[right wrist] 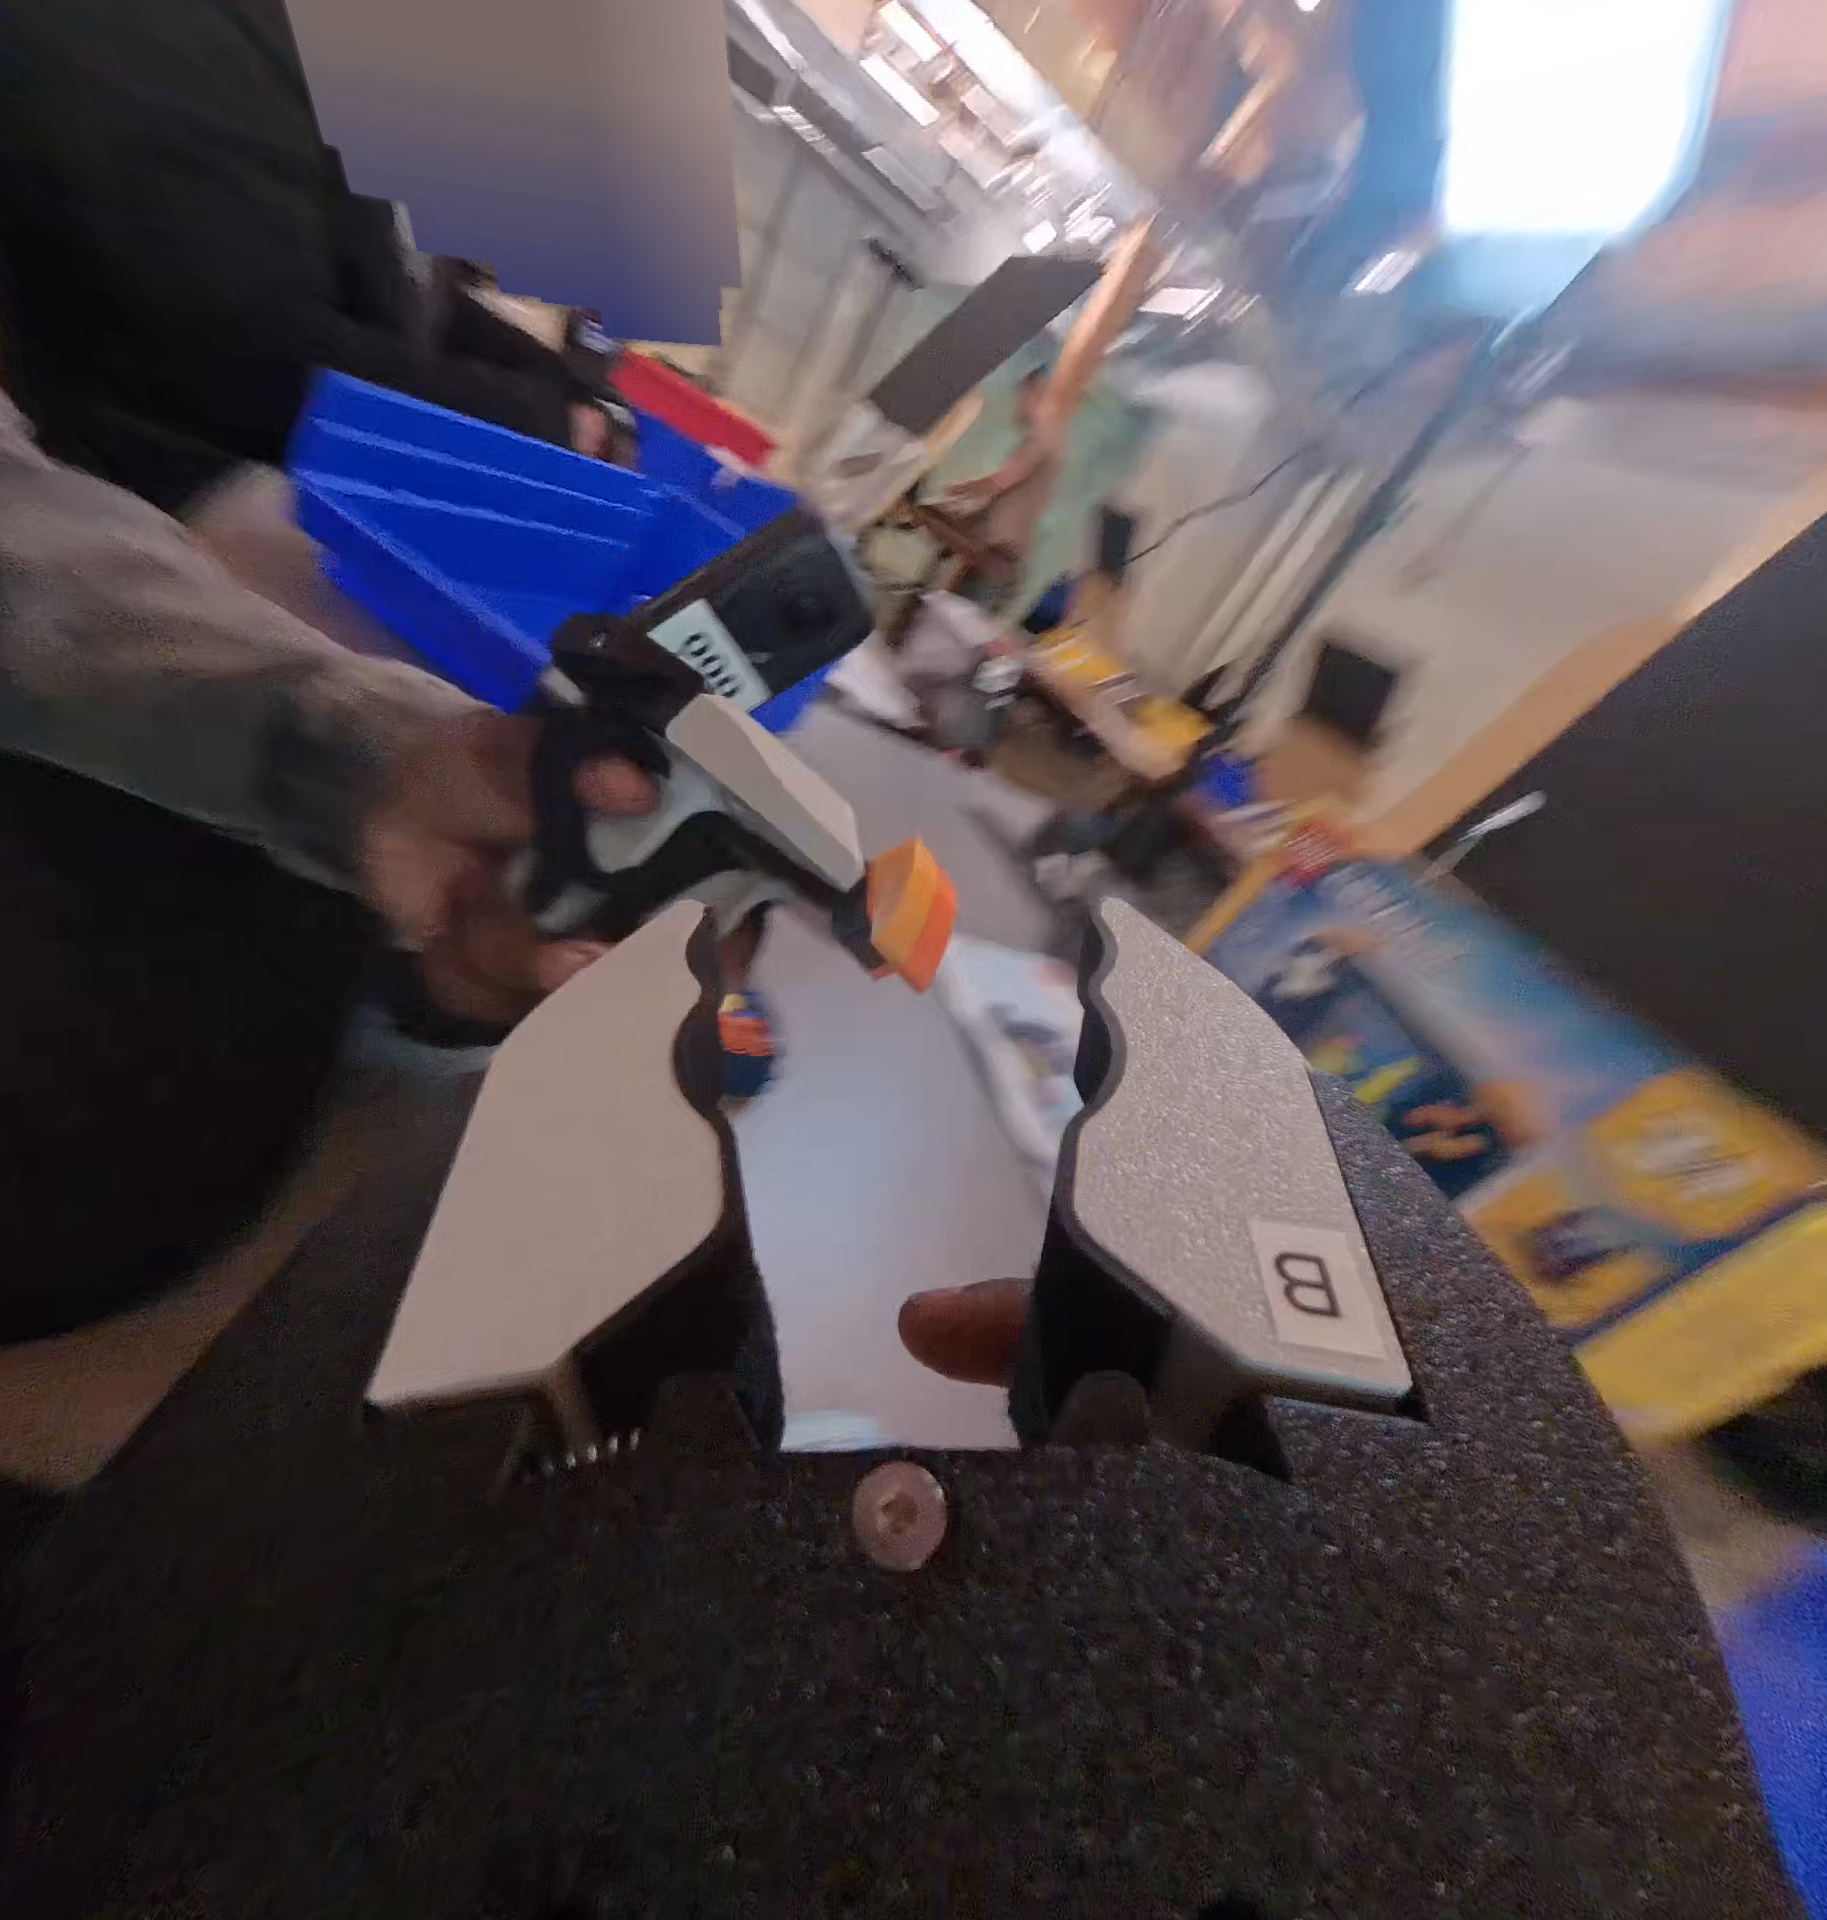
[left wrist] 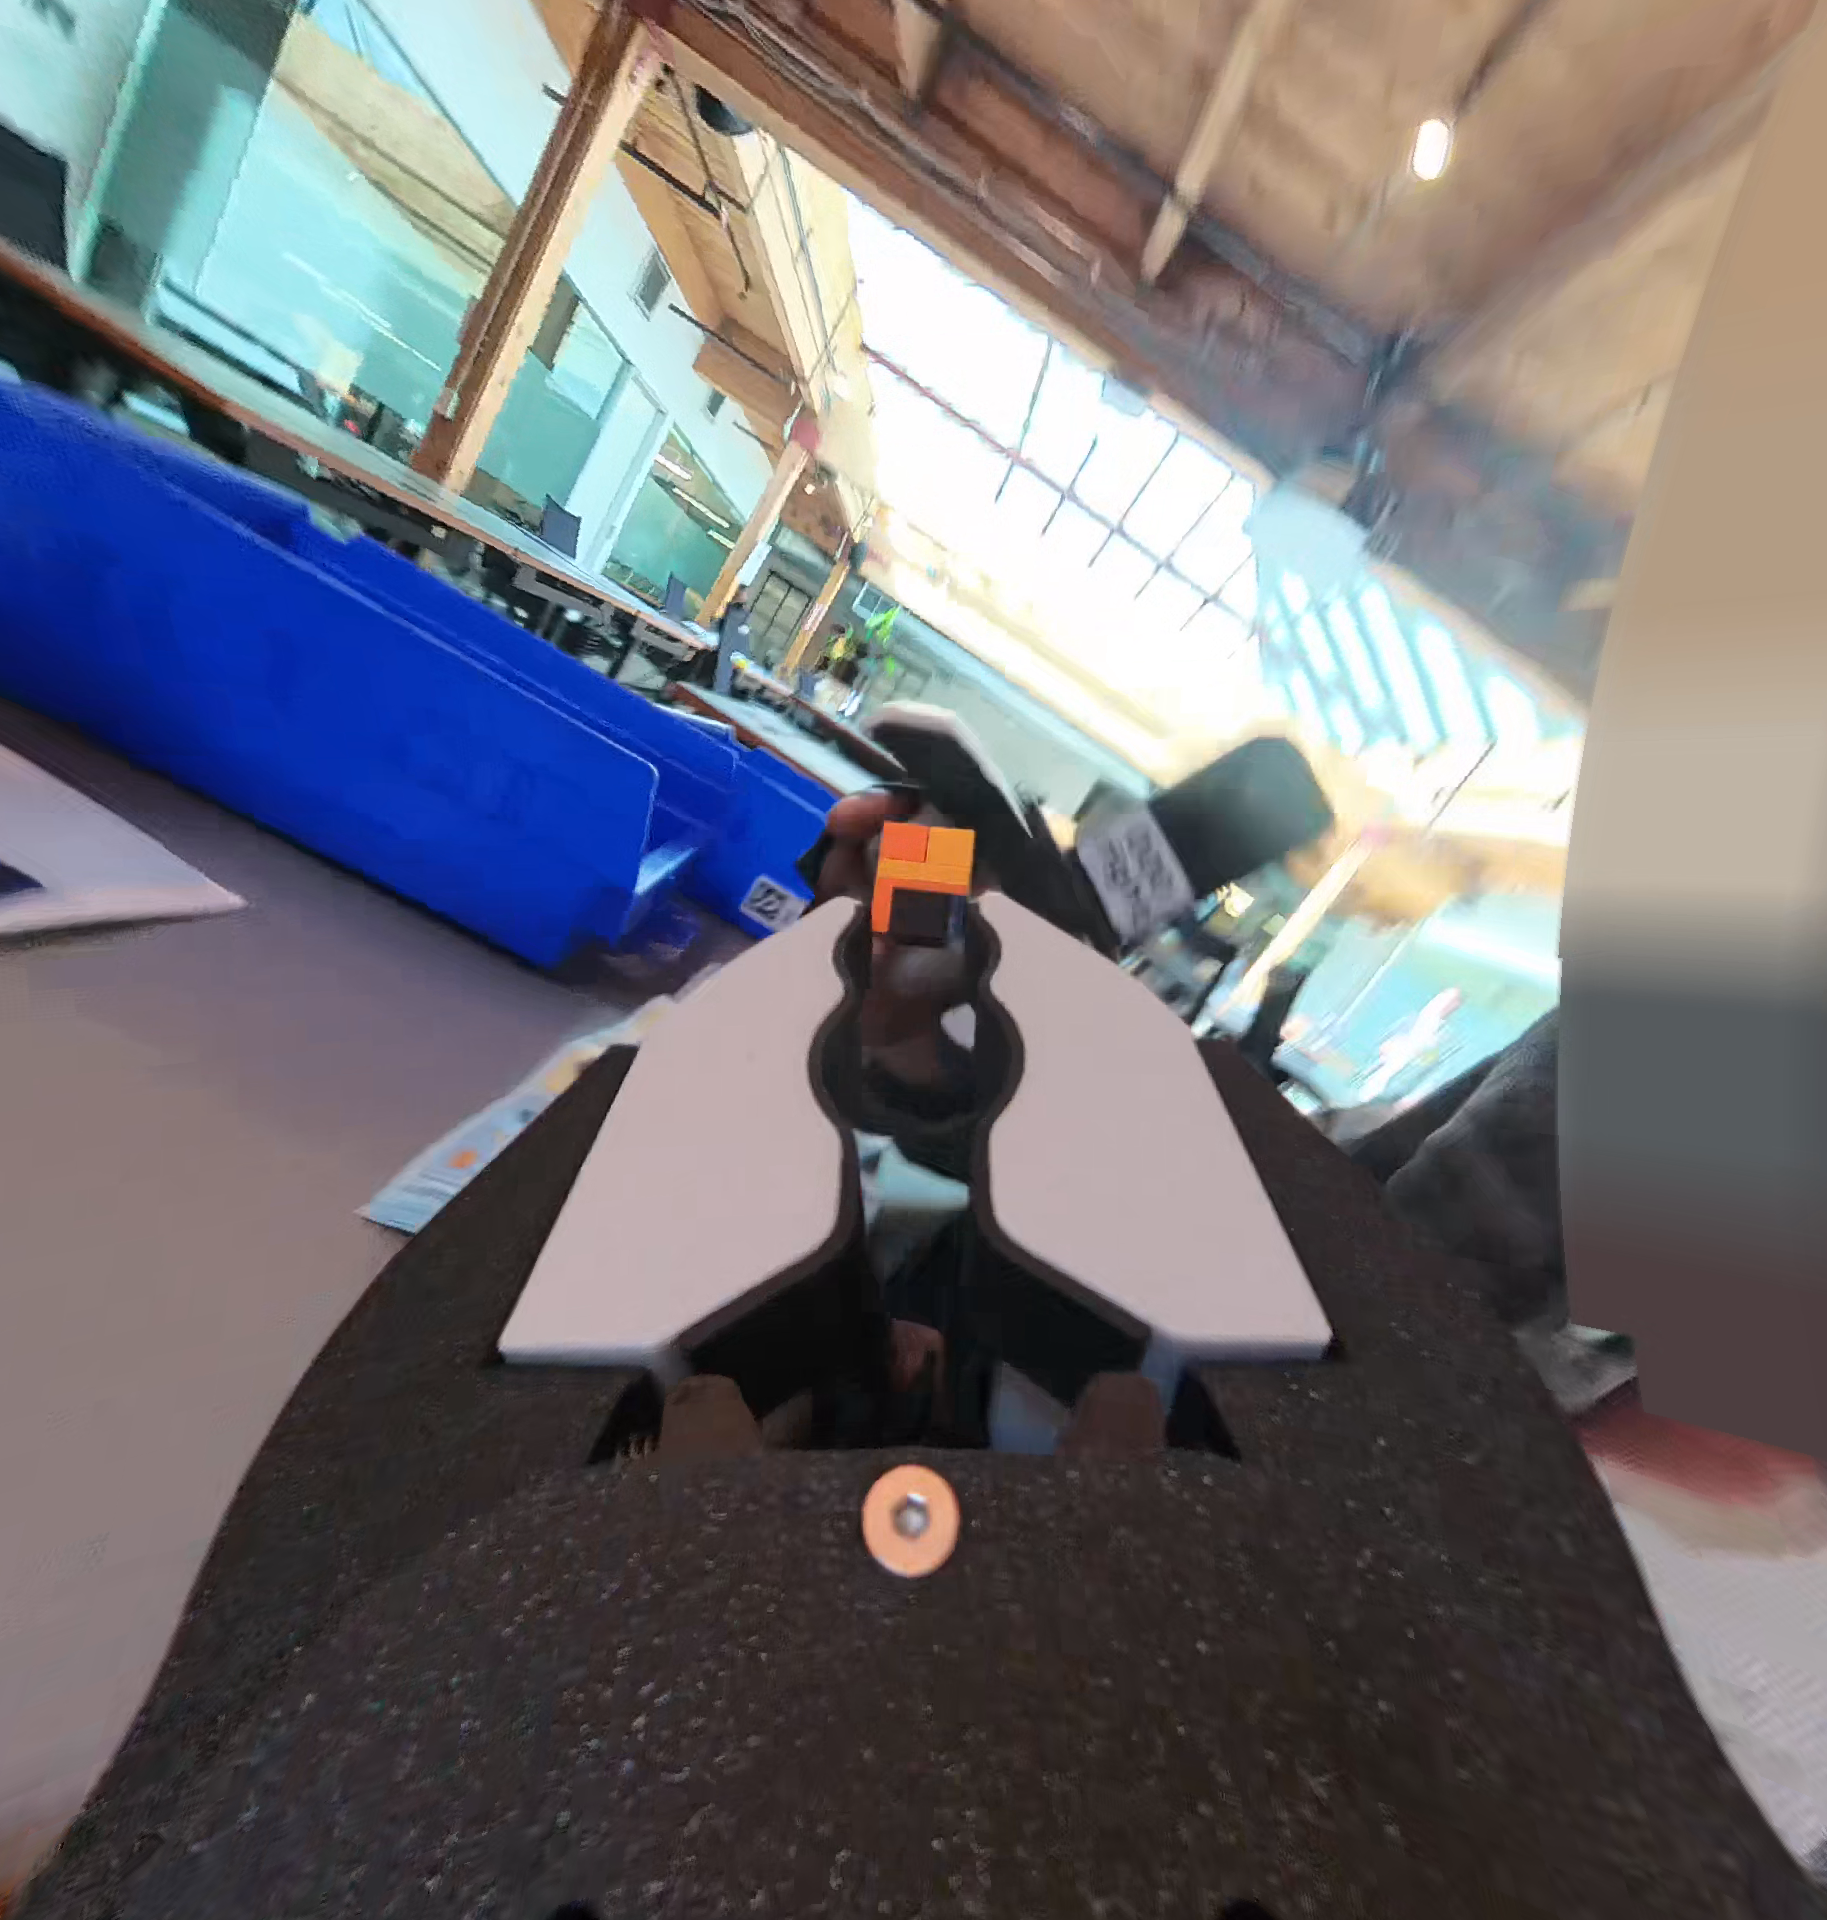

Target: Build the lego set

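My left gripper [left wrist: 919, 920] is shut on a small block of orange bricks [left wrist: 927, 868] with a dark brick on its underside, held at the fingertips above the grey table [left wrist: 161, 1091]. In the right wrist view the left gripper [right wrist: 852, 894] comes in from the left, and the orange block [right wrist: 914, 914] at its tip hangs between my right gripper's fingers without touching them. My right gripper [right wrist: 901, 920] is open and empty. One of its fingers [left wrist: 940, 769] shows blurred just beyond the block in the left wrist view. A small orange and blue piece [right wrist: 748, 1039] lies on the table below.
Blue bins [left wrist: 317, 665] stand along the table's far side and also show in the right wrist view [right wrist: 473, 520]. A booklet [left wrist: 57, 852] and a leaflet [left wrist: 514, 1122] lie on the table. A colourful box [right wrist: 1511, 1122] lies at the right. A person's hand [right wrist: 452, 831] holds the left gripper. My left and right fingertips are right by each other.
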### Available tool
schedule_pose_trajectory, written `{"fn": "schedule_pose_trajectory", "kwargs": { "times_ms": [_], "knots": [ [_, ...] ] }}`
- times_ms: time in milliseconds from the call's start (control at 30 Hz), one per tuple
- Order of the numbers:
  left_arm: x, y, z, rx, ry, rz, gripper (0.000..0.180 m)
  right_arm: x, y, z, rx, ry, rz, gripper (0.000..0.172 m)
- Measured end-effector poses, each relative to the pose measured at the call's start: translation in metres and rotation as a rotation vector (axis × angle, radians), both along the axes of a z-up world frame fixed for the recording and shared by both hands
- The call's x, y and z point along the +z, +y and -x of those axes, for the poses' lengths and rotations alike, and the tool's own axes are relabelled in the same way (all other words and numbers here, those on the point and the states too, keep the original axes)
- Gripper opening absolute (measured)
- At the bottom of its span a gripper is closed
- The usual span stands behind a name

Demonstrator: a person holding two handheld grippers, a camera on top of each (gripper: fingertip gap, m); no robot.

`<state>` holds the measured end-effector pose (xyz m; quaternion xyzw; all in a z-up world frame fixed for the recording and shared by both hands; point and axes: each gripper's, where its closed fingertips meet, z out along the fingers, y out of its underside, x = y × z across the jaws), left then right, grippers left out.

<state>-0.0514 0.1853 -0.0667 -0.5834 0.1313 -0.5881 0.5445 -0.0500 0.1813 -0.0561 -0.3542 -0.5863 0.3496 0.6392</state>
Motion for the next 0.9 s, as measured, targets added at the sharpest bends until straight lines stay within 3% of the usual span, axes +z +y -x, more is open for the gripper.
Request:
{"fn": "schedule_pose_trajectory", "kwargs": {
  "times_ms": [67,133,333,533,633,900],
  "knots": [
    [0.000,0.000,-0.002,-0.062,-0.107,0.095,0.015,0.002,-0.004,0.002,-0.142,0.031,-0.305,0.053],
    [-0.003,-0.003,-0.008,-0.120,-0.141,0.151,0.016,-0.005,-0.007,0.008,-0.177,-0.013,-0.395,0.050],
    [-0.006,-0.008,-0.016,-0.178,-0.114,0.175,0.016,-0.010,-0.005,0.005,-0.162,-0.039,-0.393,0.019],
    [-0.004,-0.013,-0.018,-0.236,-0.137,0.187,0.023,-0.009,-0.010,0.003,-0.110,-0.025,-0.329,0.019],
    [-0.002,-0.013,-0.017,-0.230,-0.140,0.168,0.016,-0.010,-0.010,0.004,-0.099,-0.024,-0.305,0.019],
    [-0.002,-0.015,-0.018,-0.208,-0.091,0.129,0.017,-0.011,-0.012,0.004,-0.098,-0.029,-0.327,0.019]
  ]
}}
